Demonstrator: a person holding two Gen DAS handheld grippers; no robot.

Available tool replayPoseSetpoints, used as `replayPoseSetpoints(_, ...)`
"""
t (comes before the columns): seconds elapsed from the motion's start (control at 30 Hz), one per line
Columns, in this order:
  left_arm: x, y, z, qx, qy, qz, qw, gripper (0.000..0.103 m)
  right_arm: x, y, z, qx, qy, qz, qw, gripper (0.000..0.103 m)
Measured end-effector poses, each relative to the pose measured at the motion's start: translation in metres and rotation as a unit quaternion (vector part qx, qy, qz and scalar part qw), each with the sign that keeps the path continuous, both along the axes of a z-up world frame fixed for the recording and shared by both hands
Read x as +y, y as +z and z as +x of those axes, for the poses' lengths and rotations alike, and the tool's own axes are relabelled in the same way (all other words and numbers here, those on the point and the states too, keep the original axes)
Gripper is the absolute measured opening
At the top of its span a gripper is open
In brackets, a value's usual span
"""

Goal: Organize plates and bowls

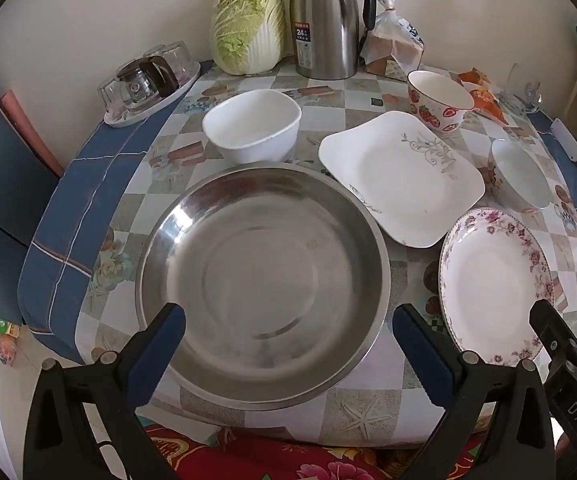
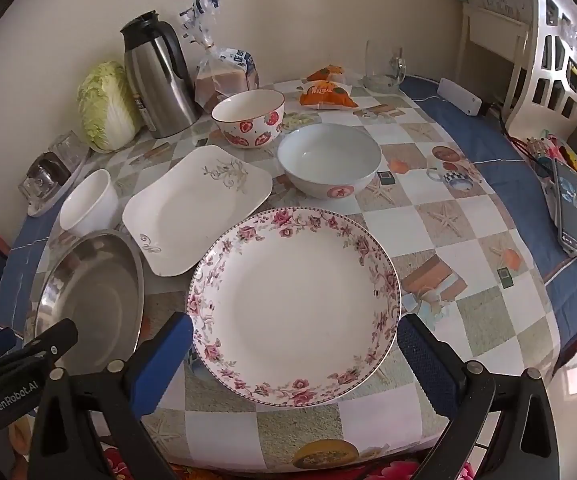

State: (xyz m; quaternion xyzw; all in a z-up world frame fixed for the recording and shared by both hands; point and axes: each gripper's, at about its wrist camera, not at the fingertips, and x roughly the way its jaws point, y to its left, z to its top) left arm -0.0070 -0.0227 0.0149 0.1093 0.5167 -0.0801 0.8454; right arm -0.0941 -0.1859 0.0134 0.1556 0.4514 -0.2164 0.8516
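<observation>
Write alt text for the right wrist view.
The open right gripper hovers before a round white plate with a pink floral rim on a checkered tablecloth. Behind it sit a rectangular white plate, three bowls and a steel basin.

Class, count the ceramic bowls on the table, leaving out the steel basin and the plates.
3: white bowl behind the steel basin, strawberry bowl near the thermos, pale bowl right of it. None appears hidden.
</observation>
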Motion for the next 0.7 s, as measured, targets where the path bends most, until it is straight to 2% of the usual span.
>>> replayPoseSetpoints(0.7,0.0078,-0.0031,-0.0023,-0.004,-0.005,-0.001,1.0,0.103,-0.0003,0.0001,-0.0006,0.0,-0.002,-0.004,1.0,0.103)
